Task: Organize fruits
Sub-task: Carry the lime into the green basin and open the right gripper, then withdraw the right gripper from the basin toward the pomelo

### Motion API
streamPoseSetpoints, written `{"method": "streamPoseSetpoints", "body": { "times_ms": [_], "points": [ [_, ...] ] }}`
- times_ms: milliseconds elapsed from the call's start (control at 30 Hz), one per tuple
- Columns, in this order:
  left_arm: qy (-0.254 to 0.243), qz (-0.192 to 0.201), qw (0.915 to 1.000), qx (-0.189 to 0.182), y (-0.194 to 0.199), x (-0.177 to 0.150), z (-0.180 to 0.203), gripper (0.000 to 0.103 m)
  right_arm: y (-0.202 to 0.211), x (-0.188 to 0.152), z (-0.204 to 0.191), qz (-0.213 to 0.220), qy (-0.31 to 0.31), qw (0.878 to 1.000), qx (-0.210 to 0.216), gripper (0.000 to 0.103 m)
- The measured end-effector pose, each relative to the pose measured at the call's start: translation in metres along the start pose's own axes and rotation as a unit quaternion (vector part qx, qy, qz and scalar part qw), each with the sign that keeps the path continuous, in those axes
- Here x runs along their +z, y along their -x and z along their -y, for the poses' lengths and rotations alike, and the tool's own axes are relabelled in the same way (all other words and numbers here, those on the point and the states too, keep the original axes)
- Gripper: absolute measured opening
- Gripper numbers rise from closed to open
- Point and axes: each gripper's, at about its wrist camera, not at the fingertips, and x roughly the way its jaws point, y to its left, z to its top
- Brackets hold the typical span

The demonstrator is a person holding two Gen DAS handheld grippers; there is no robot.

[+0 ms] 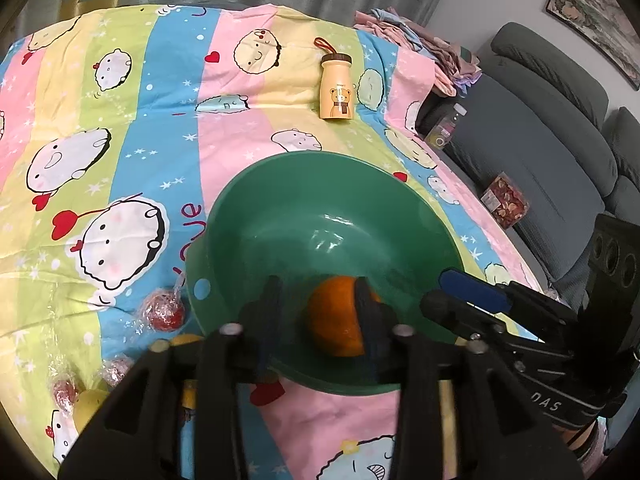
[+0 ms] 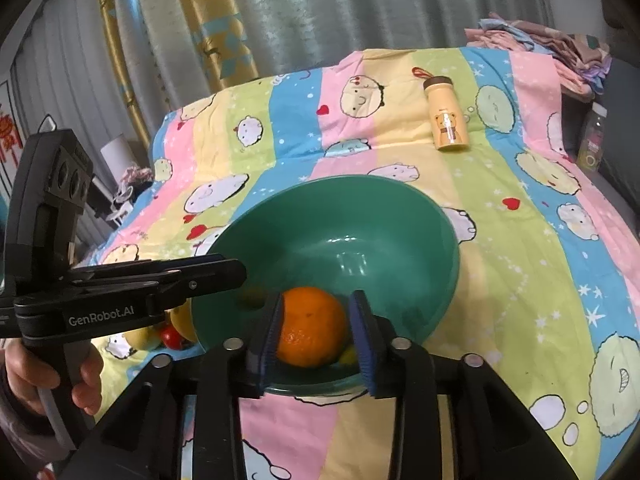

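Hovering: both claws tilted down over green bowl | left claw part-open | right claw loosely straddling orange

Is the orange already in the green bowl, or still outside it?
In. The orange sits low inside the green bowl, below its rim in both wrist views, between the right tongs' pads, which seem to stand apart from it.

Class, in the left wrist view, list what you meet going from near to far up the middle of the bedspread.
Orange → green bowl far rim → yellow bear bottle → folded clothes.
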Motion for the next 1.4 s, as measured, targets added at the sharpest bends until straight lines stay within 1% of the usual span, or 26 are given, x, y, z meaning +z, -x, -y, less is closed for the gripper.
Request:
{"method": "streamPoseSetpoints", "body": {
  "times_ms": [33,67,133,167,200,267,400,733,933,1167,1400],
  "points": [
    [0.002,0.002,1.0,0.001,0.001,0.0,-0.001,0.054,0.001,0.0,0.0,0.001,-0.001,1.0,-0.001,0.04],
    [0.004,0.005,1.0,0.001,0.003,0.001,-0.002,0.061,0.002,0.0,0.002,0.002,-0.004,1.0,-0.001,0.042],
    [0.011,0.009,0.9999,-0.007,0.006,0.001,-0.004,0.063,0.005,-0.001,0.004,0.005,-0.01,1.0,-0.001,0.044],
    [0.017,0.011,0.9997,-0.01,0.008,0.001,-0.007,0.066,0.006,-0.002,0.006,0.006,-0.012,1.0,-0.002,0.045],
    [0.022,0.014,0.9996,-0.008,0.011,0.001,-0.009,0.072,0.007,-0.002,0.007,0.008,-0.016,1.0,-0.001,0.045],
    [0.03,0.021,0.9993,-0.005,0.017,0.0,-0.013,0.078,0.01,-0.003,0.011,0.011,-0.024,1.0,-0.001,0.047],
    [0.047,0.033,0.9983,0.011,0.031,-0.005,-0.024,0.084,0.018,-0.006,0.016,0.018,-0.034,0.999,-0.001,0.053],
    [0.079,0.054,0.9935,0.062,0.073,-0.035,-0.058,0.085,0.028,-0.013,0.017,0.019,-0.047,0.999,0.005,0.054],
    [0.088,0.052,0.9915,0.08,0.093,-0.056,-0.071,0.085,0.032,-0.016,0.009,0.016,-0.041,0.999,0.014,0.054],
    [0.108,0.039,0.9892,0.091,0.106,-0.08,-0.086,0.085,0.035,-0.022,-0.008,0.004,-0.021,0.999,0.025,0.054],
    [0.132,0.029,0.9867,0.09,0.117,-0.102,-0.099,0.085,0.036,-0.026,-0.025,-0.008,-0.002,0.999,0.036,0.054]
  ]
}}
